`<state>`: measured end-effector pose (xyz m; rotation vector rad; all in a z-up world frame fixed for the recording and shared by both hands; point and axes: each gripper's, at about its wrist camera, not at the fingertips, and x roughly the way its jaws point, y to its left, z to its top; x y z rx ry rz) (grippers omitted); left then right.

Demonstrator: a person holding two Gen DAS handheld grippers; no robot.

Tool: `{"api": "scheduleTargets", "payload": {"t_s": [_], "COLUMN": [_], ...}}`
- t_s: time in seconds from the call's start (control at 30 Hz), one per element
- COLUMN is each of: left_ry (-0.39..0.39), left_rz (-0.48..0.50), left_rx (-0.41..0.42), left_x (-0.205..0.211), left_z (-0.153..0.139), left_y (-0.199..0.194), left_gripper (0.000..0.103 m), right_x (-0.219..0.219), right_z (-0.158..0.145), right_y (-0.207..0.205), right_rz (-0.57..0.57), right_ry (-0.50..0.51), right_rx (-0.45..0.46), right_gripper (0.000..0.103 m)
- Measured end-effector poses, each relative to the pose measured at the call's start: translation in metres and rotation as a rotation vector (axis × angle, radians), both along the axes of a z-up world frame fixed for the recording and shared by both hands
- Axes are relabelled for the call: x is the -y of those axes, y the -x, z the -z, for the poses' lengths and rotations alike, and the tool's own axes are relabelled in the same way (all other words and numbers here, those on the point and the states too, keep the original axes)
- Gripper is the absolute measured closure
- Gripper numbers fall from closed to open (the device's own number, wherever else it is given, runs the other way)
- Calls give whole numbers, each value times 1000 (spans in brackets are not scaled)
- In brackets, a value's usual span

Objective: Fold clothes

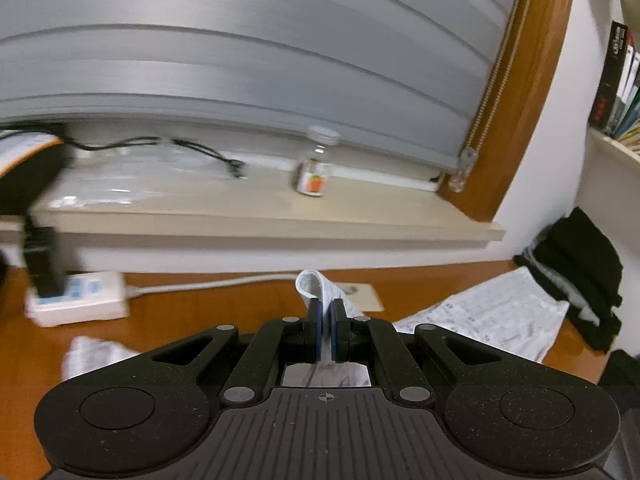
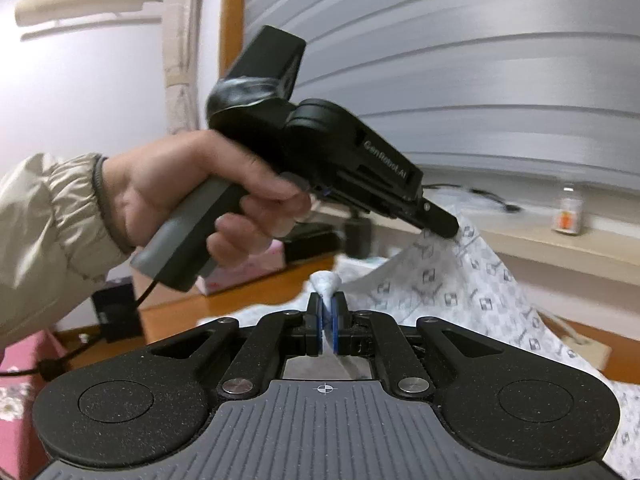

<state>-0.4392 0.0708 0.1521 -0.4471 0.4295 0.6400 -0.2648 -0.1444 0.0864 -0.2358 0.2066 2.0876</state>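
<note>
Cloth first: the printed white garment (image 2: 460, 280) looks thin, light and limp, so it will sag between holds — edges or corners are the places to pinch. Both tools are clenched on it: the left gripper (image 1: 326, 312) grips a rolled hem poking up past its fingertips, the right gripper (image 2: 327, 312) a bunched edge, the rest draping ahead and right of it. Beyond the left tool, a small capped bottle (image 1: 314, 168) stands on the sill; its contents are probably too blurred to judge.

A bottle (image 1: 314, 164) stands on the windowsill (image 1: 256, 220) behind the worktop (image 1: 224, 300). A power strip (image 1: 76, 298) lies at the worktop's left, folded clothes (image 1: 576, 280) at its right.
</note>
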Motion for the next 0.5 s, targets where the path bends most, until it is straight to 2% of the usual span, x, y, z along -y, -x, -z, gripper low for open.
{"api": "scheduleTargets", "payload": {"t_s": [0.2,0.5], "left_ry": [4,1], "left_rz": [-70,-146], "left_rx": [-8,-46], "left_x": [-15,-34], "left_z": [1,17], "left_y": [46,87], "left_gripper": [99,99], "right_x": [-24,-56], "right_z": [-4,20], "right_y": [47,104], "right_rz": [-74,-121], "right_ry": [12,64], "right_rx": [8,39], "right_gripper": [97,97]}}
